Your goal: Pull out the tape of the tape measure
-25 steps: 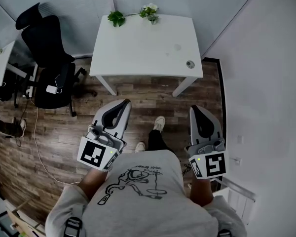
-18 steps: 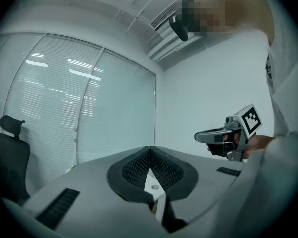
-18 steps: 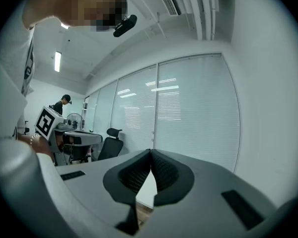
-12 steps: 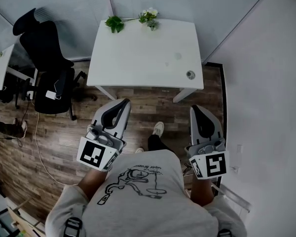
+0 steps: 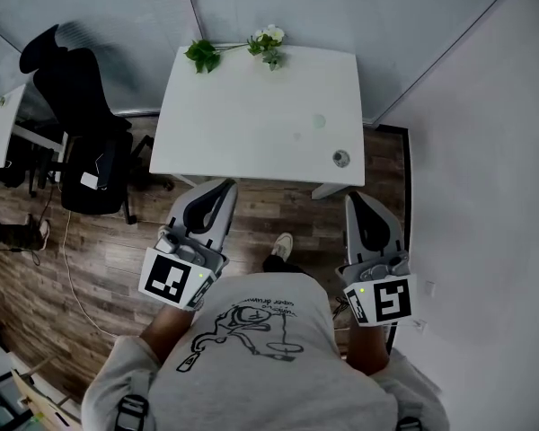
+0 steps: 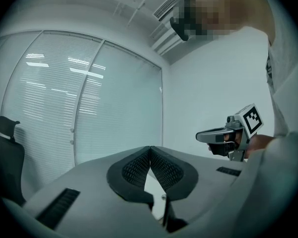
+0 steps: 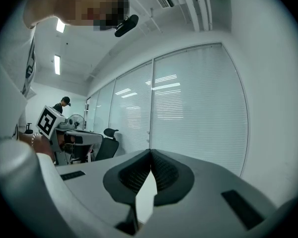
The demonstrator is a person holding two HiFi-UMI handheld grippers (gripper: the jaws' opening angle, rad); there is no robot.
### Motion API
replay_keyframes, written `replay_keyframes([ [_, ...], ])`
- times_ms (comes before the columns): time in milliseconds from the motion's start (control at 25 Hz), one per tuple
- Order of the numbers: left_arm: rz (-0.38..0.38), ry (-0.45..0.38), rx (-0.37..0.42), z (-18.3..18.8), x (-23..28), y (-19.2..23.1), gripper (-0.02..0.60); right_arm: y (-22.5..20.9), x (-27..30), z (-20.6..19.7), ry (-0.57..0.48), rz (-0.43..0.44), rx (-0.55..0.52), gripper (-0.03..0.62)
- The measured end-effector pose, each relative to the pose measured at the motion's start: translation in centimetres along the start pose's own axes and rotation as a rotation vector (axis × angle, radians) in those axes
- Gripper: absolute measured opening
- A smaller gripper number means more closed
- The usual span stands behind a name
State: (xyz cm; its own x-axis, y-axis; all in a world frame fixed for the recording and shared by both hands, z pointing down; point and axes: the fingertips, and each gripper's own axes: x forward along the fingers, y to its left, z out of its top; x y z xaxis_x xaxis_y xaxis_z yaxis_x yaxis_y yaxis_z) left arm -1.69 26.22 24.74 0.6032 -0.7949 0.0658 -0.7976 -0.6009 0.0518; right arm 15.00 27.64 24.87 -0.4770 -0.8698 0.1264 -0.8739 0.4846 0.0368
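1. While both grippers hang at waist height, short of the white table [image 5: 242, 124], the task is at its approach step, with nothing gripped yet.
2. The left gripper [image 5: 217, 189] has its jaws pressed together with nothing between them, and the right gripper [image 5: 361, 201] is likewise closed and empty.
3. A small round grey object near the table's right front corner, which I take to be the tape measure [image 5: 340, 158], lies well apart from both grippers, nearer the right one. No tape shows pulled out.
4. Leafy sprigs [image 5: 269, 39] lie at the table's far edge, clear of the work.
5. Next, I judge, both grippers must come over the table and open. One would steady the case while the other pinches the tape's end. Which way that end faces is too small to tell.
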Motion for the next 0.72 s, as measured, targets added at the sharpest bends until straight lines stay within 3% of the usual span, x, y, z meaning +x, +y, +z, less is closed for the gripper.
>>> replay_keyframes([
  [480,0.033,0.011,0.0,0.3,9.2,0.1,0.02,-9.0,4.0,0.0,0.002,0.036,-0.017,0.009],
  [720,0.049,0.023,-0.014,-0.7,11.2,-0.1,0.02,-10.8,4.9,-0.8,0.005,0.05,-0.006,0.009],
])
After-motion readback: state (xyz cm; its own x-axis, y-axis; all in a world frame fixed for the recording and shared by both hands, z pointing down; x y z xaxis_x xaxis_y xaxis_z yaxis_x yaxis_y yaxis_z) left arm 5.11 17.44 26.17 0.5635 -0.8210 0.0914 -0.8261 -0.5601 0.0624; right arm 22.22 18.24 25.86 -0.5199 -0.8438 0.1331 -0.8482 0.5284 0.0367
